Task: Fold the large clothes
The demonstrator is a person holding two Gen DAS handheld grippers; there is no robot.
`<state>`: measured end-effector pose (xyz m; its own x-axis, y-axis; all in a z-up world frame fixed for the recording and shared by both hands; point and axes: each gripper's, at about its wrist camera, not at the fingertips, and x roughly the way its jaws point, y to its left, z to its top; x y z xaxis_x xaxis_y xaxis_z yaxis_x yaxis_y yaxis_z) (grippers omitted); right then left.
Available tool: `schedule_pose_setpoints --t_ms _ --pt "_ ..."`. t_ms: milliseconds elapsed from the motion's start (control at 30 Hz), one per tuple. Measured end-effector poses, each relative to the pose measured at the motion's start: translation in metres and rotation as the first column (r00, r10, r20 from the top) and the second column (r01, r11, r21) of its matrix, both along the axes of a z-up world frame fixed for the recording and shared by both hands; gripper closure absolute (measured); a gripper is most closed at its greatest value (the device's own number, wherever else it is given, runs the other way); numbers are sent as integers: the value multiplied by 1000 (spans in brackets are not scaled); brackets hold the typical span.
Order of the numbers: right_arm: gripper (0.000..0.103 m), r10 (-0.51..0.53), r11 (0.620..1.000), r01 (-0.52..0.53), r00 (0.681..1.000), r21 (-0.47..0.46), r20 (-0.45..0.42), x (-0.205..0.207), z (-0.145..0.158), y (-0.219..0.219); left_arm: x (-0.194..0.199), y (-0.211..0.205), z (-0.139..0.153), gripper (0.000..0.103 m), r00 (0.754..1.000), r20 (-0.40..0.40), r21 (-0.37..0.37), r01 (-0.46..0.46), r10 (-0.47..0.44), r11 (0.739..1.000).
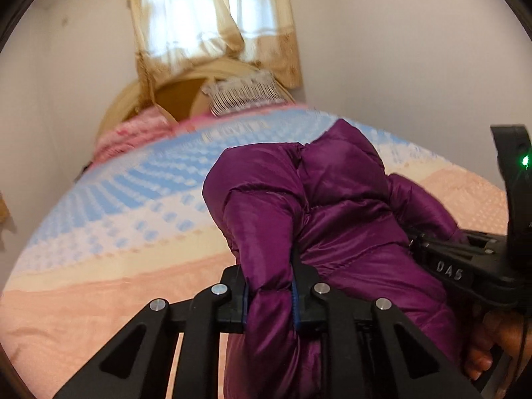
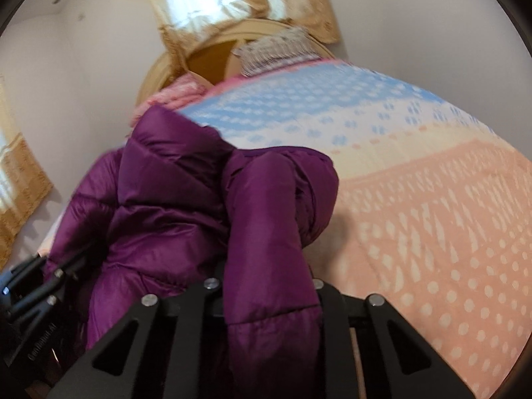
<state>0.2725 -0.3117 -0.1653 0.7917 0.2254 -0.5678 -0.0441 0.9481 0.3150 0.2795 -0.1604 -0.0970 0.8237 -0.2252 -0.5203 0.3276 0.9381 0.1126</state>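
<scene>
A puffy purple quilted jacket is bunched up and lifted off the bed. My left gripper is shut on a thick fold of the jacket, its blue-edged pads pressing on both sides. In the right wrist view the same purple jacket hangs in folds, and my right gripper is shut on another padded fold that covers its fingertips. The right gripper also shows at the right edge of the left wrist view, with a hand below it. The left gripper appears at the lower left of the right wrist view.
The bed carries a blanket that is peach with pale dots near me and blue and white further off. A pink pillow and a striped cushion lie against the rounded wooden headboard. A curtained window is behind it.
</scene>
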Motion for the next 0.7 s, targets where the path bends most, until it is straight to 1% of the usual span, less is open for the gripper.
schedule_pose_setpoints --t_ms 67,167,233,333,467,533,600,700 --pt "82 37 999 -38 999 10 32 -10 14 16 -14 23 19 86 999 22 -25 -25 26 999" --pt "82 101 995 -103 992 15 68 -17 34 46 -29 58 37 87 997 36 -30 -74 75 997" --pt "82 149 988 -151 986 17 79 -18 44 69 -40 86 45 87 993 44 -24 -107 108 994" --pt "82 223 974 -225 971 7 85 -15 53 109 -47 123 49 87 986 47 -16 -158 159 987" --pt "82 324 946 -323 943 -14 72 -7 52 165 -52 183 39 87 966 32 -18 -257 257 966" --pt "82 365 931 -364 929 -30 59 -1 47 190 -52 205 32 87 956 20 -21 -291 291 956" --pt "83 404 914 -402 914 -48 39 5 40 215 -51 232 19 87 942 -6 -29 -336 336 941" --pt "83 438 896 -437 899 -73 4 12 25 246 -47 255 -4 87 928 -40 -23 -372 370 928"
